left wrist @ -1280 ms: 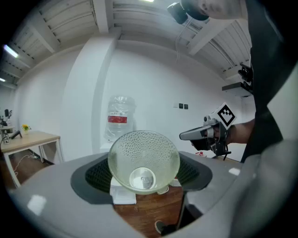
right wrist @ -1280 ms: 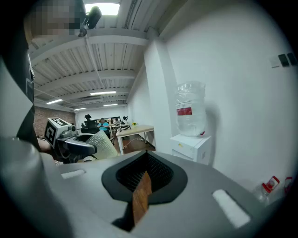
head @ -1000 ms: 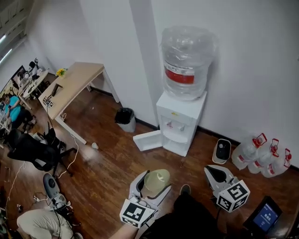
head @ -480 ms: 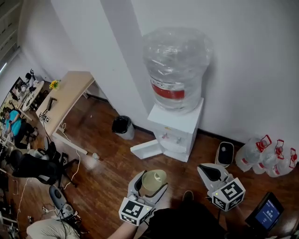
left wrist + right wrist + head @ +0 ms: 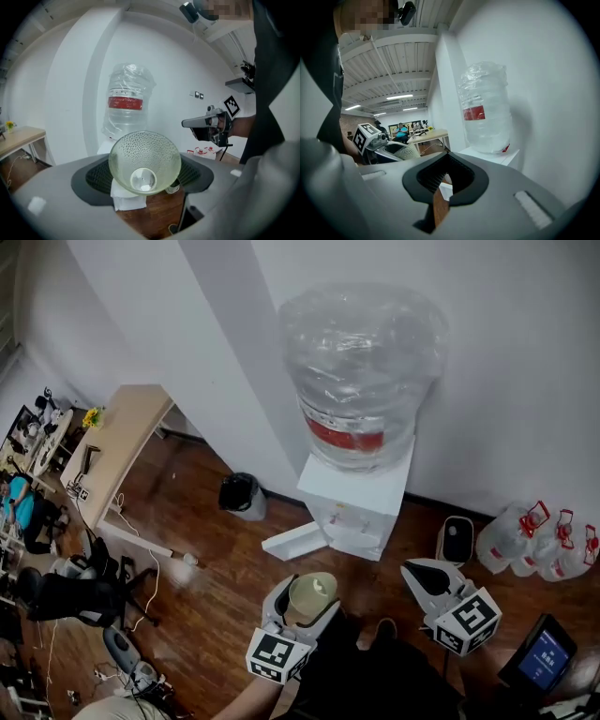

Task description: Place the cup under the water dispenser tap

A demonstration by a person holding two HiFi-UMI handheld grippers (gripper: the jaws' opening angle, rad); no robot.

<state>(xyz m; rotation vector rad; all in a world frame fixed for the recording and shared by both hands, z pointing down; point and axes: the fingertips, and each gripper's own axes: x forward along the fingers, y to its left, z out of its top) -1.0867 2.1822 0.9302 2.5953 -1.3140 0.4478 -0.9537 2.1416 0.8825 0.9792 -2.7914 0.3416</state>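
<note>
One cup (image 5: 144, 159), clear and dimpled, sits between the jaws of the left gripper (image 5: 302, 610), which grip it on both sides. In the left gripper view its mouth faces the camera. The right gripper's (image 5: 446, 176) jaws stand closed to a thin slit with nothing between them. Ahead of both pairs of jaws, well apart from the cup, stands one white water dispenser (image 5: 356, 498) carrying one large bottle (image 5: 361, 371). Beyond the left jaws and to their left is one black bin (image 5: 241, 493). Beyond the right jaws and to their right, three jugs (image 5: 539, 540) sit against the wall.
</note>
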